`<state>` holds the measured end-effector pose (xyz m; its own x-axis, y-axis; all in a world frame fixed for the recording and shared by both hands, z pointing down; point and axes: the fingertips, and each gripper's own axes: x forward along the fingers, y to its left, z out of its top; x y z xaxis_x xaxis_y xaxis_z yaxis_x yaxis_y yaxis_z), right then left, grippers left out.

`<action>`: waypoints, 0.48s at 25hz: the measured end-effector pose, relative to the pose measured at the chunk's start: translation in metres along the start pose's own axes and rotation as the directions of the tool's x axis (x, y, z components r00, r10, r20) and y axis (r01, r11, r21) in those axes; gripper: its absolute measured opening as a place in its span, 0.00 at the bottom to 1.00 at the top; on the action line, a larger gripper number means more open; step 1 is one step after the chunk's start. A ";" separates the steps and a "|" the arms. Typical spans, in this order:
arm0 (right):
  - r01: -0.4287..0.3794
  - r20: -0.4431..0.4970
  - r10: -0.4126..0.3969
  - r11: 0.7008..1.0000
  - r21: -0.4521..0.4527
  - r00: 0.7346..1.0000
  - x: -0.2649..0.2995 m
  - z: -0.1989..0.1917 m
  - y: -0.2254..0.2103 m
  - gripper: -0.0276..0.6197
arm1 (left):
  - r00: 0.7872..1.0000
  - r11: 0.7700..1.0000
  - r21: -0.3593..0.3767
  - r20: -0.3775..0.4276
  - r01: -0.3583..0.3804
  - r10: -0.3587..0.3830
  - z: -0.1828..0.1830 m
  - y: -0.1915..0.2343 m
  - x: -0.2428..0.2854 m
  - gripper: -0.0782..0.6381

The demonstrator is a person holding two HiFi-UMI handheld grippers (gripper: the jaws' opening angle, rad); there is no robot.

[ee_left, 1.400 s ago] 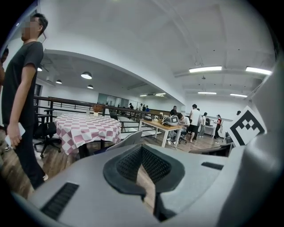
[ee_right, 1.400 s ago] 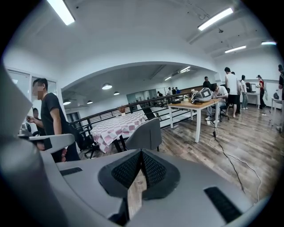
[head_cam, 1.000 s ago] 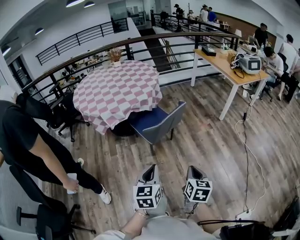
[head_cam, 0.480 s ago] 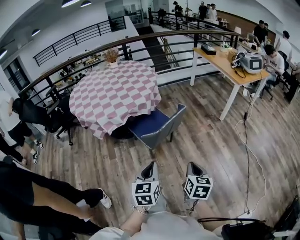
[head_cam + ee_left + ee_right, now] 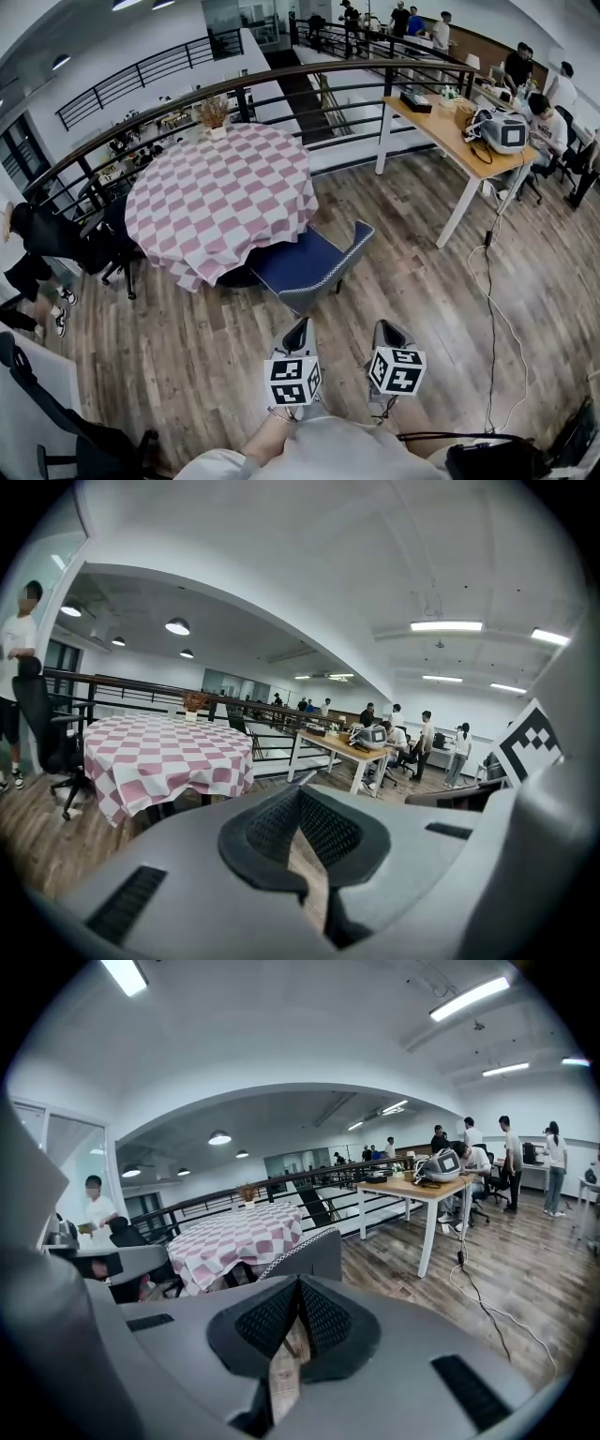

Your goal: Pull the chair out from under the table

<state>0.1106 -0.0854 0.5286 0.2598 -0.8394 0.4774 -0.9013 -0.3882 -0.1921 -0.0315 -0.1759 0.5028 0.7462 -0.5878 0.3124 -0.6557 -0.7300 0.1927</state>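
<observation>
A chair (image 5: 305, 265) with a blue seat and a grey back stands at the near edge of a round table (image 5: 217, 192) covered in a pink and white chequered cloth, its seat partly under the cloth. My left gripper (image 5: 299, 328) and right gripper (image 5: 385, 328) hang side by side over the wood floor, short of the chair and touching nothing. Both are shut and empty. In the right gripper view the chair's grey back (image 5: 307, 1256) rises just above the right gripper (image 5: 298, 1284), with the table (image 5: 242, 1232) behind it. The left gripper (image 5: 300, 795) view has the table (image 5: 164, 757) at left.
A long wooden desk (image 5: 452, 127) with equipment stands at the right, with people seated and standing beyond it. A cable (image 5: 497, 300) trails over the floor at right. A black railing (image 5: 281, 80) runs behind the table. A dark office chair (image 5: 66, 427) sits at lower left; a person (image 5: 37, 246) is at far left.
Both grippers and the head camera have come closer to the chair and table. The person in black at lower left has walked out of that spot. The chair has kept its place.
</observation>
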 end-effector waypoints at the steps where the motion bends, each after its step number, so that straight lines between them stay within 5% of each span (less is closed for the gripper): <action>1: 0.001 0.002 -0.001 1.000 0.000 1.000 0.008 0.005 0.000 0.07 | 1.000 1.000 -0.002 0.000 0.001 -0.001 0.003 0.005 0.007 0.11; 12: 0.008 0.005 -0.008 1.000 0.020 1.000 0.088 0.049 -0.005 0.07 | 1.000 1.000 -0.013 -0.015 0.008 -0.008 0.029 0.041 0.088 0.11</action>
<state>0.1552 -0.1761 0.5297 0.2686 -0.8383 0.4744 -0.8923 -0.4021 -0.2053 0.0106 -0.2680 0.5109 0.7498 -0.5764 0.3248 -0.6510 -0.7303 0.2069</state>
